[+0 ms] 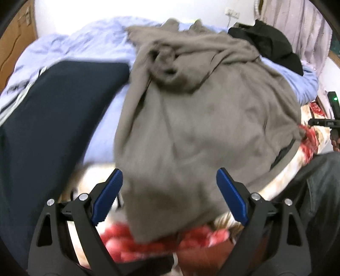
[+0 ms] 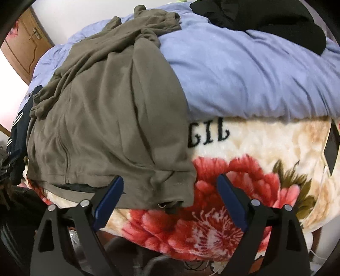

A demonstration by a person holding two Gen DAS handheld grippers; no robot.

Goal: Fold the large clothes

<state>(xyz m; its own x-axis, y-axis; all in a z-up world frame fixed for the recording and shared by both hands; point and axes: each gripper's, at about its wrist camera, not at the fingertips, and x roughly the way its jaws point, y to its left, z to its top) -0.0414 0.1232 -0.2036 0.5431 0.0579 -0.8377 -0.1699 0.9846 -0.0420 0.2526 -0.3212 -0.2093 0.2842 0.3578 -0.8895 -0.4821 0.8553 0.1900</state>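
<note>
A grey-brown hooded zip sweatshirt [image 1: 191,118] lies spread on the bed, hood and sleeves bunched at its far end. My left gripper [image 1: 170,191] hangs over the near part of the garment, jaws wide and blue pads [image 1: 107,197] clear of the cloth. In the right wrist view the sweatshirt [image 2: 110,118] fills the left half, zip side up. Its near right corner with the zip pull lies between the jaws of my right gripper [image 2: 170,191]. Those jaws stand wide open and its pads [image 2: 231,201] do not press the cloth.
A folded navy garment with white stripes [image 1: 53,116] lies left of the sweatshirt. A black garment [image 2: 265,17] sits at the far right on the lilac duvet [image 2: 244,74]. A floral blanket [image 2: 255,148] covers the bed's near edge. A person's jeans leg [image 1: 318,191] is at the right.
</note>
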